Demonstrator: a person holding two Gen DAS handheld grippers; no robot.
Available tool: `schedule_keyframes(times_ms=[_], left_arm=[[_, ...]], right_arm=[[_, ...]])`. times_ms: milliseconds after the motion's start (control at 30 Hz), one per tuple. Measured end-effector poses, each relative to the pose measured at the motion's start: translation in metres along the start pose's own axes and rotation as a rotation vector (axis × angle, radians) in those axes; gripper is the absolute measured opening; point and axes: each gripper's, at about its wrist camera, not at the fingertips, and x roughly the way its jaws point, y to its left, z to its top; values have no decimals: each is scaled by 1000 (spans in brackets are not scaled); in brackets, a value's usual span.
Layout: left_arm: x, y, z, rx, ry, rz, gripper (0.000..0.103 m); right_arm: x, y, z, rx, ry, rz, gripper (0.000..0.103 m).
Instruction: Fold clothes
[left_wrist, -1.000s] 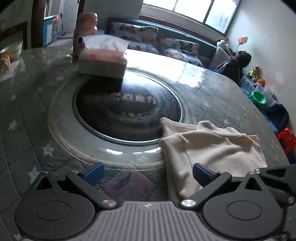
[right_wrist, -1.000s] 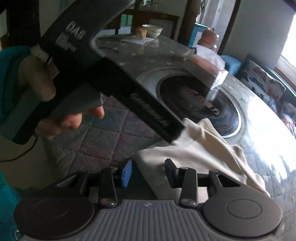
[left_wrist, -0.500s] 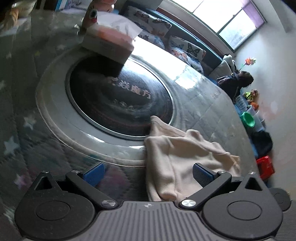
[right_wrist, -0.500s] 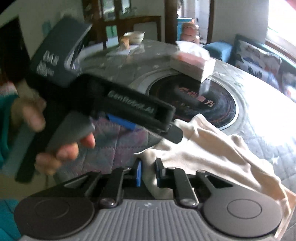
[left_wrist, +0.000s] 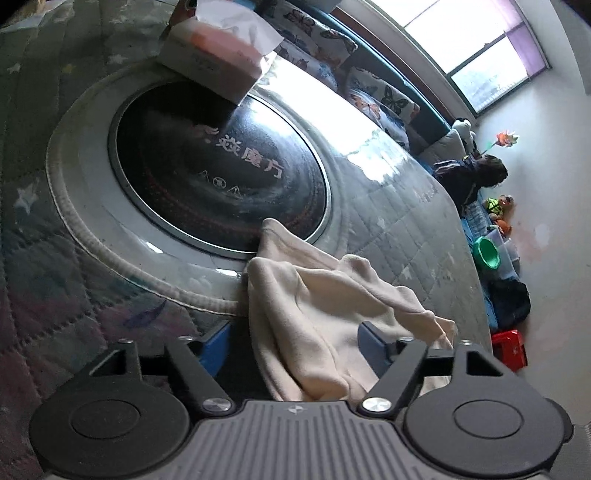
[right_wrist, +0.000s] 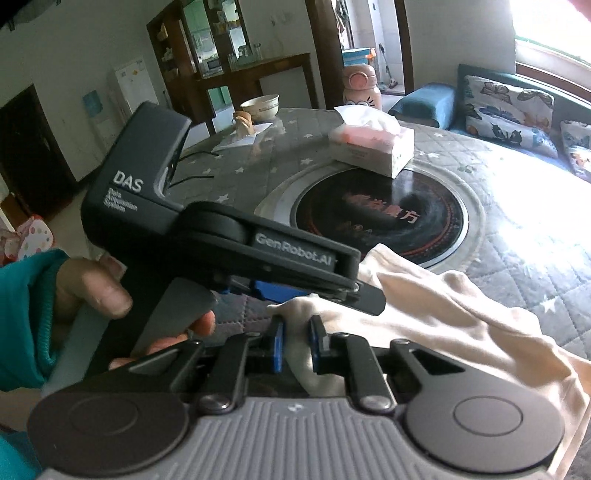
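A cream garment (left_wrist: 325, 306) lies bunched on the quilted round table, its far corner over the rim of the black hotplate. My left gripper (left_wrist: 295, 343) is open, its blue pads on either side of the garment's near edge. In the right wrist view my right gripper (right_wrist: 297, 341) is shut on a fold of the cream garment (right_wrist: 443, 317) and holds it up slightly. The left gripper's black body (right_wrist: 221, 240), held by a hand, sits just above and left of the right gripper's fingers.
A black round hotplate (left_wrist: 221, 173) sits in the table's middle. A tissue box (right_wrist: 371, 144) stands at its far edge. Behind it are a pink bottle (right_wrist: 360, 86) and a bowl (right_wrist: 260, 107). A sofa with butterfly cushions (right_wrist: 506, 99) lies beyond the table.
My right gripper has closed on the garment's fold. My left gripper moved forward and tilted so that the garment's edge lies between its open pads.
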Motion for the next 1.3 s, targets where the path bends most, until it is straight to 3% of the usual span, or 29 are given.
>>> schedule_keyframes(times_ms=[67, 200, 300, 400, 500, 633, 700, 800, 933, 1067, 1267, 1300], left_arm=[[5, 3, 0, -31, 28, -25, 45], [10, 2, 0, -27, 32, -29, 27], [12, -1, -2, 0, 28, -22, 22], [13, -3, -3, 19, 24, -11, 21], [14, -5, -3, 32, 26, -4, 21], [15, -11, -5, 91, 14, 23, 21], [16, -12, -5, 108, 11, 31, 21], [15, -13, -5, 116, 5, 35, 21], [14, -14, -7, 139, -2, 43, 21], [14, -18, -8, 177, -11, 57, 21], [15, -17, -8, 202, -12, 56, 21], [15, -17, -8, 203, -12, 53, 21]], right_arm=[[-1, 1, 0, 0, -4, 3, 13], [1, 3, -3, -9, -1, 6, 13], [-1, 1, -6, -5, -2, 4, 14], [-12, -6, -11, 0, -15, -19, 22], [-31, -20, -19, 22, -34, -86, 22], [-54, -61, -33, 128, -45, -236, 29], [-63, -88, -43, 189, -42, -348, 39], [-69, -121, -59, 279, -37, -457, 39], [-69, -149, -78, 406, -51, -429, 39], [-61, -149, -86, 413, -62, -445, 51], [-53, -147, -83, 411, -72, -436, 50], [-52, -147, -82, 412, -71, -437, 45]])
